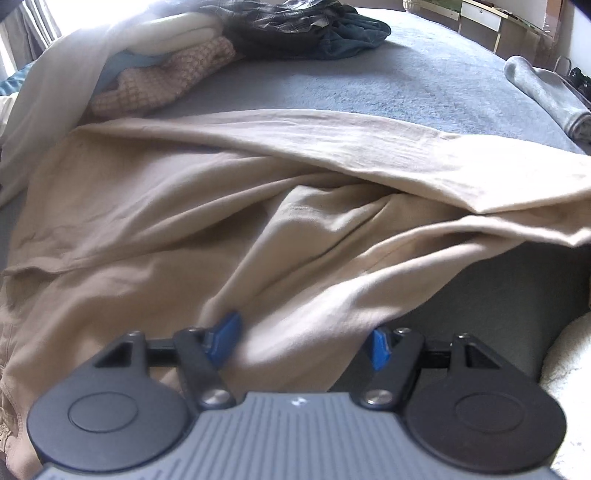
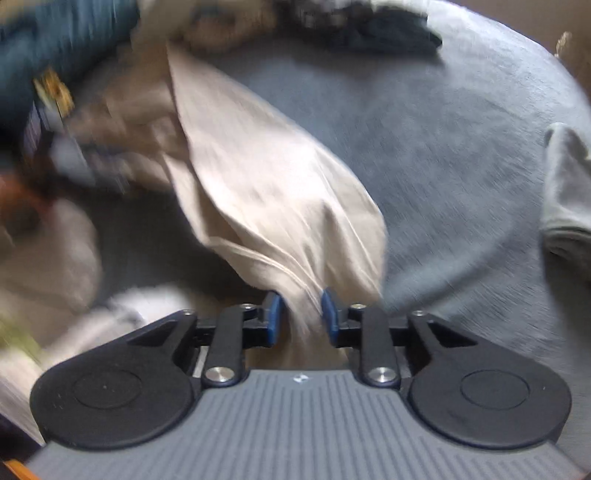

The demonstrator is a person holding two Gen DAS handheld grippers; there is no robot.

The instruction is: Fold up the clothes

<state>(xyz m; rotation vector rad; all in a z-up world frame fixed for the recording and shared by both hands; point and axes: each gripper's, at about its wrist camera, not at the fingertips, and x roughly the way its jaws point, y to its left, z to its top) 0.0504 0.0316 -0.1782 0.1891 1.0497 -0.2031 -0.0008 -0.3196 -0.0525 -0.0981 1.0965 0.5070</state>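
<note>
A beige garment [image 1: 184, 206] lies crumpled across the grey bed cover [image 1: 369, 85], with one long part folded over its far side. My left gripper [image 1: 302, 345] hovers at the garment's near edge, open wide; a fold of the cloth lies between the blue pads [image 1: 223, 341] without being pinched. In the blurred right wrist view, a bunched end of the beige garment [image 2: 266, 177] runs between the pads of my right gripper [image 2: 303, 318]. Its jaws stand a little apart around the bunch, and the cloth stretches away to the upper left.
A pile of clothes sits at the back left: a pink checked piece [image 1: 177, 74], white cloth, and dark plaid and teal items [image 1: 295, 26]. A rolled grey garment [image 1: 543, 96] [image 2: 565, 192] lies at the right. Something white and fluffy [image 1: 569, 354] is at the near right.
</note>
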